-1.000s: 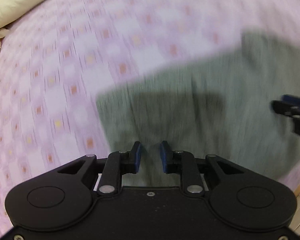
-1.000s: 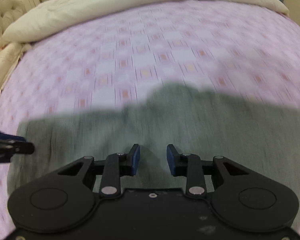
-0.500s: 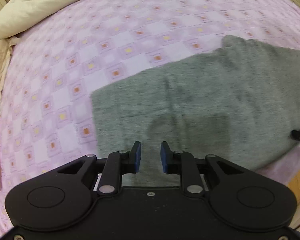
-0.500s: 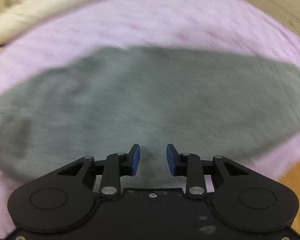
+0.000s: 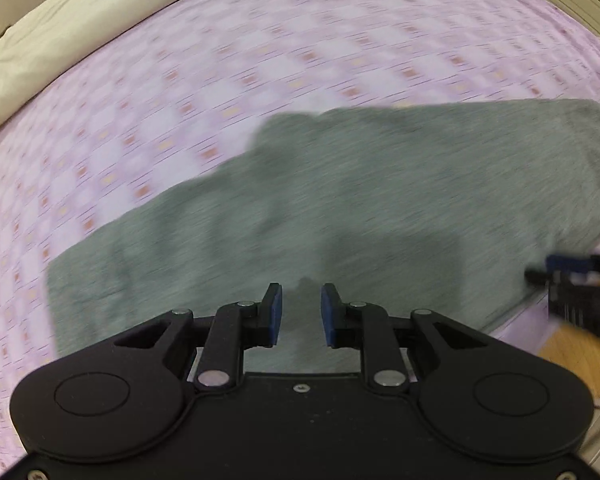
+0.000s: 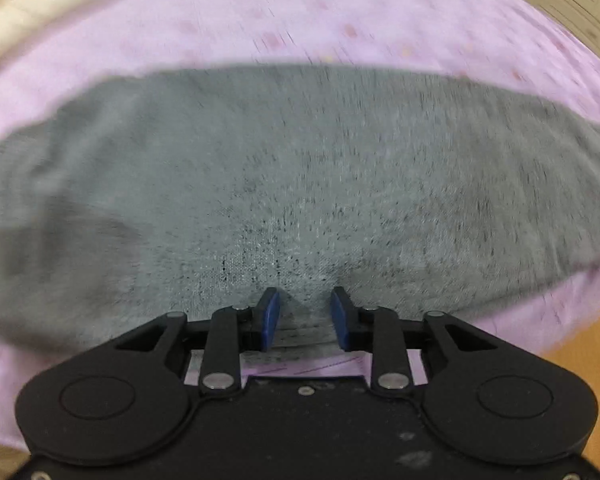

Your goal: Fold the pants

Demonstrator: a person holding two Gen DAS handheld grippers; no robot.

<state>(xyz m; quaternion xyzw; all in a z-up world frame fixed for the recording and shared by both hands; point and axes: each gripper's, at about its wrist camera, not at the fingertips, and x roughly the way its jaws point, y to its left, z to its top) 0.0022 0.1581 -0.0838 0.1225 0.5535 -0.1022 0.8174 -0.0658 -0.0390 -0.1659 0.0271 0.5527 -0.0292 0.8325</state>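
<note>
Grey pants (image 5: pixel 340 200) lay spread flat on lilac checked bedspread (image 5: pixel 180 80), near edge close to bed's drop-off. Risk judged: pinch could take top layer only, or drag cloth off edge, bunching fold. Left gripper (image 5: pixel 301 314) spread partway, holding nothing, over cloth. Right gripper (image 6: pixel 305 318) likewise parted, empty, at pants' near hem

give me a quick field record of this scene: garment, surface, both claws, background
garment: grey-green pants spread flat, long side running left to right
surface: pink checked bedsheet
left claw: open, above the pants' near edge, holding nothing
right claw: open, above the near edge, holding nothing
background: cream duvet at the far left; wooden floor at the right
image quality: motion blur in both views
</note>
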